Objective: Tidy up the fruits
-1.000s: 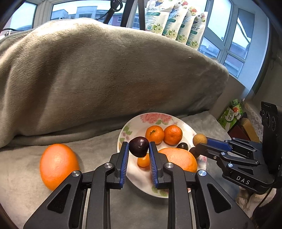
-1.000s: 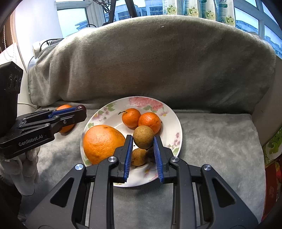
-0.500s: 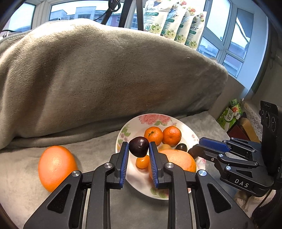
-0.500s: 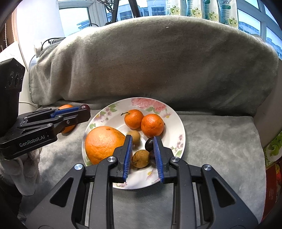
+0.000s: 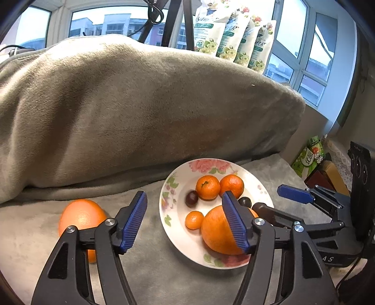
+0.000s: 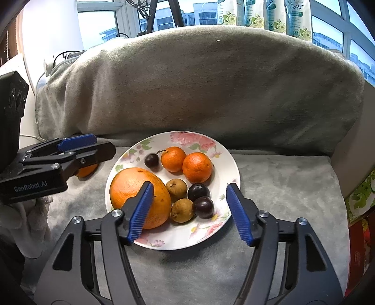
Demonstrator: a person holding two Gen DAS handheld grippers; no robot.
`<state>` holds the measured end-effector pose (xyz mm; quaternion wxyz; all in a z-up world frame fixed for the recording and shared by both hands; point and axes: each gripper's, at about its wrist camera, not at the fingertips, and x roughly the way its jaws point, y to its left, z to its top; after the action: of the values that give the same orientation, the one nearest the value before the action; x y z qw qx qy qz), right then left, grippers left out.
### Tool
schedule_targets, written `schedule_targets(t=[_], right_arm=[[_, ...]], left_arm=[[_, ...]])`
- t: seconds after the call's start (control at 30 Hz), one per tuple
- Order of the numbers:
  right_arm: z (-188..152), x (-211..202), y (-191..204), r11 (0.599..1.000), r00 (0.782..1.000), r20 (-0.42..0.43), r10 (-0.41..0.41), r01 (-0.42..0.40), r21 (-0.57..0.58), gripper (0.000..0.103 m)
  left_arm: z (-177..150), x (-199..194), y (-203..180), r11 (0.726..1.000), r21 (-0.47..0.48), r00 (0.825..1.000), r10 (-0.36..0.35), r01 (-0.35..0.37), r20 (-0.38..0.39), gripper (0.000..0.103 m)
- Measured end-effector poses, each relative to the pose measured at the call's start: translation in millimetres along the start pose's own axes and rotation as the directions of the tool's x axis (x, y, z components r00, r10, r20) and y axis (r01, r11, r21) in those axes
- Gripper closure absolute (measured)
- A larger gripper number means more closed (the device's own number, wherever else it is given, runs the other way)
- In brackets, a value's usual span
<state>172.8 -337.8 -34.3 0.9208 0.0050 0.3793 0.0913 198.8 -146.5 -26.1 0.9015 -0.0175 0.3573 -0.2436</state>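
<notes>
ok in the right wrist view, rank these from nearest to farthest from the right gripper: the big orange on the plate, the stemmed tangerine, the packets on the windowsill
1. Big orange, on the plate's left side, just behind the right gripper's left finger.
2. Stemmed tangerine, toward the plate's back.
3. Packets, on the windowsill behind the grey blanket.

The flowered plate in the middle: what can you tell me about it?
The plate is round, shallow, white and glossy like china, with pink roses and green leaves around its rim. It lies flat on the grey blanket. It holds a big orange, two tangerines, a smaller one, two brown fruits and three dark plums. No gripper touches it.
</notes>
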Motion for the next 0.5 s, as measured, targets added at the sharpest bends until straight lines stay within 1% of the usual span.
schedule_targets(t=[0.03,0.1,0.13,0.17,0.23,0.3,0.33,0.5], right_arm=[[0,0,0,1.000,1.000,0.000,0.000,0.000,-0.001,0.033],[0,-1,1,1.000,1.000,0.000,-0.003,0.003,-0.005,0.029],[-1,-2,2,1.000,1.000,0.002,-0.003,0.003,-0.008,0.022],[0,-2,2,1.000,1.000,0.004,-0.002,0.002,-0.010,0.019],[-1,-3,4,1.000,1.000,0.009,-0.005,0.005,-0.016,0.017],[-1,-4,7,1.000,1.000,0.013,-0.009,0.009,-0.024,0.012],[-1,-5,8,1.000,1.000,0.015,-0.011,0.011,-0.026,0.010],[0,-4,14,0.999,1.000,0.011,-0.016,0.016,-0.046,0.010]], left_arm=[[0,0,-1,1.000,0.000,1.000,0.001,-0.001,0.001,0.031],[0,-1,-2,1.000,0.002,1.000,0.000,0.000,0.001,0.030],[0,-1,-3,1.000,0.005,1.000,-0.003,0.003,-0.001,0.030],[-1,-2,-3,1.000,0.006,1.000,-0.003,0.003,-0.002,0.030],[0,-2,-4,1.000,0.006,1.000,-0.004,0.004,-0.005,0.028],[0,-4,-5,1.000,0.003,1.000,0.003,-0.003,-0.005,0.023],[0,-5,-5,1.000,0.000,1.000,0.006,-0.006,-0.004,0.023],[0,-9,-3,1.000,-0.008,1.000,0.020,-0.020,0.000,0.023]])
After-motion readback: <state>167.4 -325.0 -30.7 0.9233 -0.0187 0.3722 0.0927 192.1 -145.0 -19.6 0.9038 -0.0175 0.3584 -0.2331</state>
